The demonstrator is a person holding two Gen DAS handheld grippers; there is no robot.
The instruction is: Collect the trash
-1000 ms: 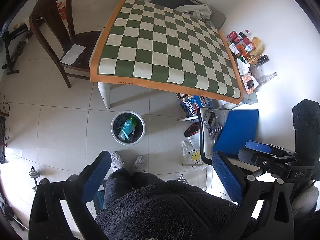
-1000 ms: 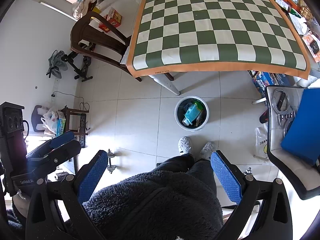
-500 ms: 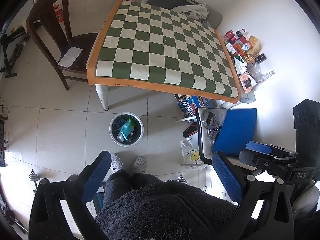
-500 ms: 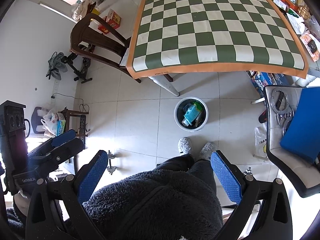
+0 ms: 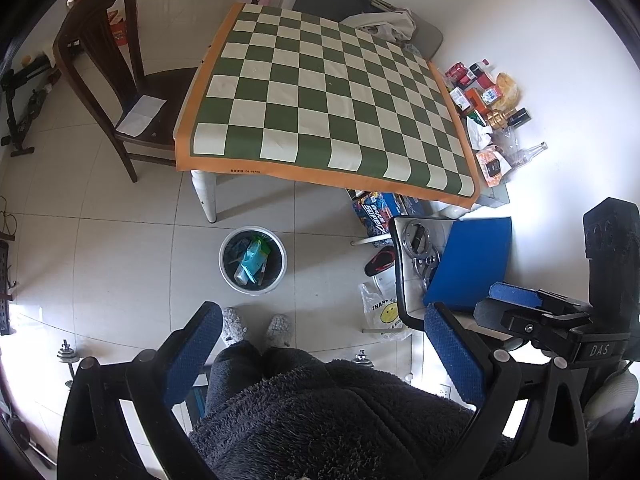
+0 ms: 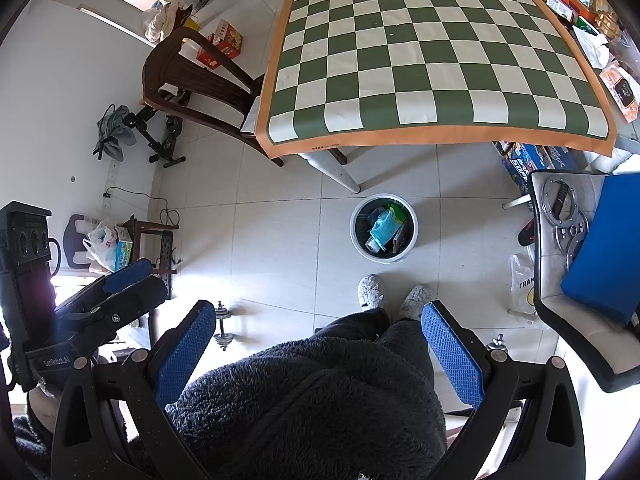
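Note:
A white trash bin (image 5: pixel 253 259) stands on the tiled floor in front of the table, holding a teal wrapper and other trash; it also shows in the right wrist view (image 6: pixel 384 227). The table with the green and white checkered cloth (image 5: pixel 328 100) carries nothing on its top. My left gripper (image 5: pixel 320 344) is open and empty, held high above the person's lap. My right gripper (image 6: pixel 318 340) is open and empty at the same height. Each gripper shows at the edge of the other's view, the right one (image 5: pixel 540 312) and the left one (image 6: pixel 104 296).
A dark wooden chair (image 5: pixel 120 92) stands left of the table. Bottles and packets (image 5: pixel 484 100) lie along the wall to the right. An office chair with a blue folder (image 5: pixel 468 264) stands right of the bin. Dumbbells (image 6: pixel 222 326) and a plastic bag (image 5: pixel 384 312) lie on the floor.
Both grippers have shifted a little back and up, so the table and bin sit slightly farther off. Both stay open and empty.

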